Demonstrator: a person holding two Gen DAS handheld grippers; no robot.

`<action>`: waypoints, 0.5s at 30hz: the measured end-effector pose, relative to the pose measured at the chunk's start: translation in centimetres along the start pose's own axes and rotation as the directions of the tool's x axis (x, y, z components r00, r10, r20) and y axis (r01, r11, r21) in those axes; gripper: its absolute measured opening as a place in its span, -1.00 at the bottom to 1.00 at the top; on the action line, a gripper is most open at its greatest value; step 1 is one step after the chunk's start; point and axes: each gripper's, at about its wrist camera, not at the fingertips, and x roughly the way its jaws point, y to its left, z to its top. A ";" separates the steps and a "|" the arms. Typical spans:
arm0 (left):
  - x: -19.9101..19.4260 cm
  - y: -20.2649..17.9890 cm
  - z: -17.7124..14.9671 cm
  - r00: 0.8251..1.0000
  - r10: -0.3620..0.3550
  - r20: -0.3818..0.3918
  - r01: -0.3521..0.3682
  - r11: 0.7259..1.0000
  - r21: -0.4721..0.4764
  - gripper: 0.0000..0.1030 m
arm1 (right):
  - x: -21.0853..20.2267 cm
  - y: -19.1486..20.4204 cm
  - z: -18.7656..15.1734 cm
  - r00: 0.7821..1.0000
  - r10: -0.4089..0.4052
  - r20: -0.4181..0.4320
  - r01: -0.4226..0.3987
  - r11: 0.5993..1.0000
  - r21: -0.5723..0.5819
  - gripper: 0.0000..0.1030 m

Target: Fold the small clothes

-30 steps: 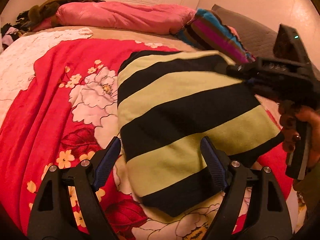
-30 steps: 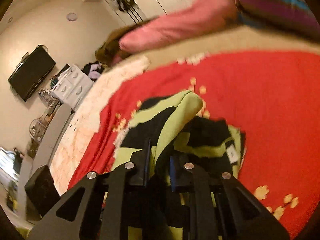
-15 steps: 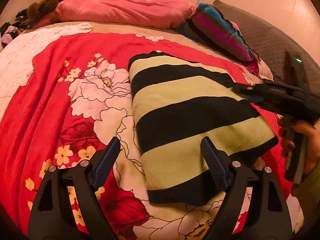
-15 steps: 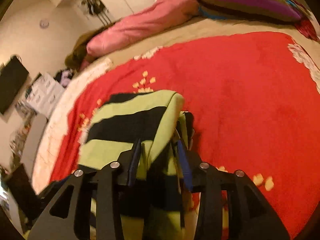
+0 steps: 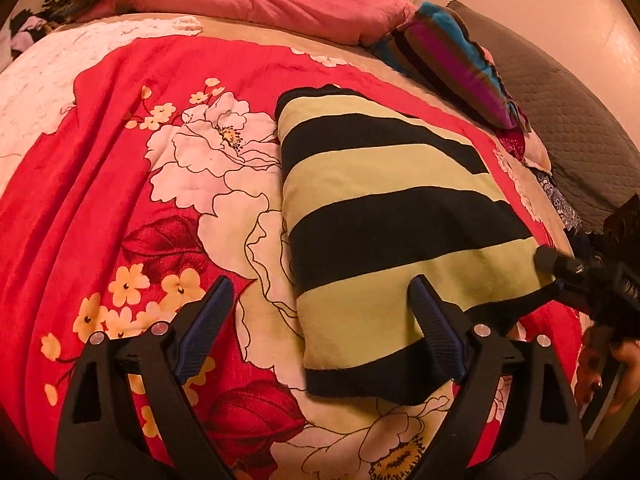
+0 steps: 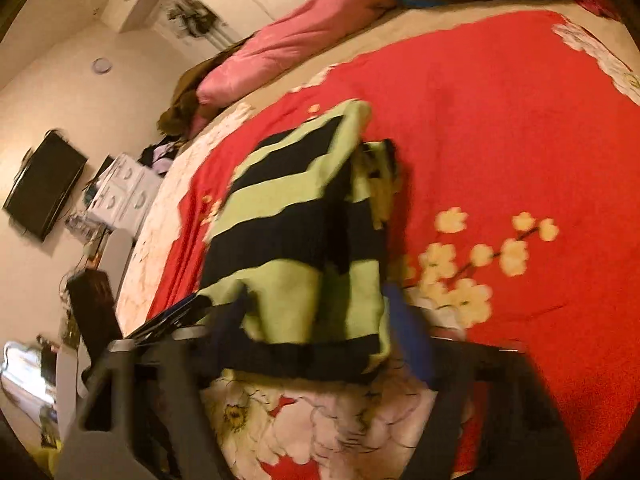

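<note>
A green-and-black striped garment (image 5: 384, 216) lies folded flat on the red floral bedspread (image 5: 112, 184). My left gripper (image 5: 320, 316) hovers over its near left corner with the jaws wide and still opening; nothing is gripped. My right gripper (image 5: 568, 270) shows at the garment's right edge, held by a hand (image 5: 600, 364). In the blurred right wrist view the right gripper (image 6: 320, 328) straddles the near edge of the garment (image 6: 296, 240). Its jaws are closing, the cloth lies between them, and the pads do not visibly pinch it.
A pink quilt (image 5: 256, 0) and a striped pillow (image 5: 448, 56) lie at the far end of the bed, beside a grey quilted headboard (image 5: 576, 128). A wall television (image 6: 44, 184) and white drawers (image 6: 124, 192) stand beyond the bed's left side.
The right gripper laid the lifted fold down onto the bed, spread its jaws off the cloth and drew back to the garment's edge. The garment now lies flat. The left gripper stayed put.
</note>
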 end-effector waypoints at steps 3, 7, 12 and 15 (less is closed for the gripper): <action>-0.2 0.2 0.1 1.000 0.015 0.002 -0.015 1.000 0.000 0.59 | 0.0 1.6 -0.4 1.000 0.027 -0.001 -0.027 1.000 -0.009 -0.65; -0.3 0.6 0.1 1.000 0.017 0.003 -0.017 1.000 -0.008 0.60 | 0.1 1.6 -0.6 1.000 -0.009 -0.002 0.009 1.000 0.016 -0.66; -0.3 -0.4 0.0 0.999 0.040 0.006 -0.040 0.998 0.044 0.62 | 0.8 0.0 -1.2 0.990 -0.142 0.007 0.142 0.990 -0.005 -0.48; -0.3 -0.5 0.0 0.999 0.041 0.007 -0.041 0.998 0.048 0.62 | 0.8 0.2 -1.4 0.984 -0.177 0.024 0.178 0.983 -0.038 -0.48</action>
